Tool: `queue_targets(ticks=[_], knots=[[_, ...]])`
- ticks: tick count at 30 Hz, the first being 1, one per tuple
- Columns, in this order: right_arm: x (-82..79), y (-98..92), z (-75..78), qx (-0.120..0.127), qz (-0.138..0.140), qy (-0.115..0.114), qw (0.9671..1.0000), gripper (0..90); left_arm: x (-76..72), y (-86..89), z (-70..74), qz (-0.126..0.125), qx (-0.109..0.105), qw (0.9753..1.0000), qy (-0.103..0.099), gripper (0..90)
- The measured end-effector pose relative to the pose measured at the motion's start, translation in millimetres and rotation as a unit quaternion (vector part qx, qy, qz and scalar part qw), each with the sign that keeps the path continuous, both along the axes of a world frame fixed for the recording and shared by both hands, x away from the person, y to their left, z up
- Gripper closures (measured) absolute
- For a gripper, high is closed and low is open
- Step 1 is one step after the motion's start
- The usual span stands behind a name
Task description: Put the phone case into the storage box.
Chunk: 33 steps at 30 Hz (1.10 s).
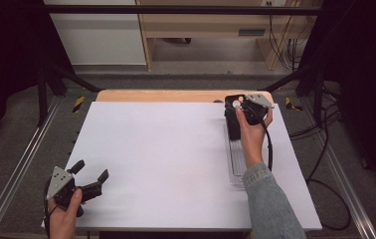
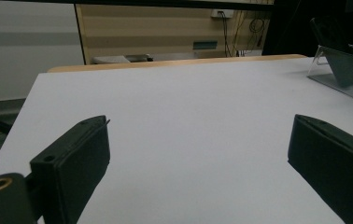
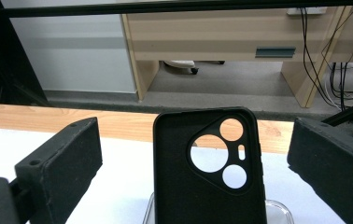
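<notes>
1. Nearest the person, the left gripper (image 1: 90, 175) hovered at the table's (image 1: 166, 159) near-left corner, well apart from the phone case (image 1: 235, 119). Its jaws stood released with nothing between them, and it looked to have no part in the work yet.

2. Farther out, the clear stand (image 1: 236, 164) lay along the table's right side, running from near the person's sleeve up to the phone case.

3. At the far end of that stand the black phone case stood propped upright, and the right gripper (image 1: 240, 107) was at it. Its jaws were released, one on either side of the case and not touching it.

4. Judged from this, the work was at its start: the approach was made, but the grasp was not yet closed and the case had not left the stand. Closing, lifting and carrying all seemed left to do.

5. The right gripper view gave what the high view could not: the case's (image 3: 207, 177) hollow inner side faced the camera, its camera cut-outs were open through, and clear gaps lay beside each jaw.

6. The left gripper view showed the case (image 2: 335, 49) from the side, leaning back on the stand (image 2: 347, 86), a tilt not readable from above.

7. The high view placed both grippers on the table relative to the case.
</notes>
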State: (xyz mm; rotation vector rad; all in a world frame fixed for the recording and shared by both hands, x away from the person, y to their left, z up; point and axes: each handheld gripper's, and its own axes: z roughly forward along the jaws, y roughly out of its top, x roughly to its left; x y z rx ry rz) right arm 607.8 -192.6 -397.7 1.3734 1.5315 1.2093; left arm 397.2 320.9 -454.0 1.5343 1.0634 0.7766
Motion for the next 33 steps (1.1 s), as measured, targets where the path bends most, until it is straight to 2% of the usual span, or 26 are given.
queue_targets(ticks=[8, 17, 27, 33], knots=[[-1.0, 2.0, 1.3, -0.001, 0.004, -0.001, 1.0000, 3.3, 0.1, 0.1, 0.0, 0.000, 0.000, 1.0000, 0.000, 5.8], [-3.5, 3.0, 3.9, 0.010, 0.006, 0.000, 0.9999, 3.2, 0.0, 0.6, 0.1, 0.001, 0.001, 1.0000, -0.001, 5.8], [-10.7, 2.7, 15.0, 0.002, 0.004, -0.004, 1.0000, 4.5, 0.1, 0.9, 0.5, 0.001, 0.005, 1.0000, -0.002, 5.8], [-16.2, 1.4, 20.0, -0.010, 0.004, -0.010, 0.9999, 5.5, -0.6, 0.9, 1.4, 0.001, 0.006, 1.0000, -0.005, 5.8]])
